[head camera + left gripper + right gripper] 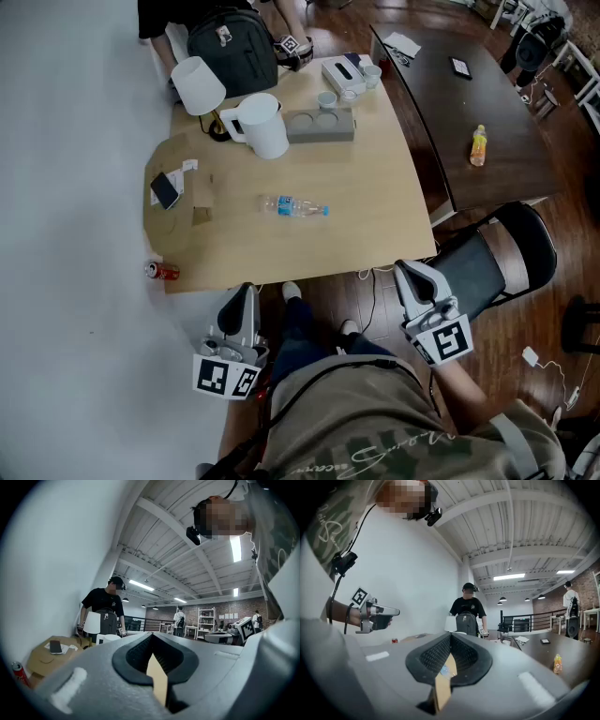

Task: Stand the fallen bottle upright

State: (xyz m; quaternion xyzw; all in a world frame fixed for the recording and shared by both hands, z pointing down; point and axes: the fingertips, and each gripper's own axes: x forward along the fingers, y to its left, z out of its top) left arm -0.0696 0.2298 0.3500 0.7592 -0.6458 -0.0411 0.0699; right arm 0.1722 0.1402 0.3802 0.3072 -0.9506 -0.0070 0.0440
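Light wooden table [375, 178], dark brown table [511, 94] at its 3 o'clock, wood floor [562, 281]. Gripper views alone show white beamed ceiling [187, 550]. Two bottles: clear plastic water bottle with blue label [293, 207] lying flat mid-table; small orange bottle [478, 146] upright on dark table. Left gripper [246, 291], right gripper [405, 270]: jaws together, empty

Clear blue-labelled bottle [294, 206], white jug [262, 127]

Loft-style office: exposed ceiling beams [178, 529], work tables [375, 178] (brick wall [220, 611] and shelving [206, 621] behind)
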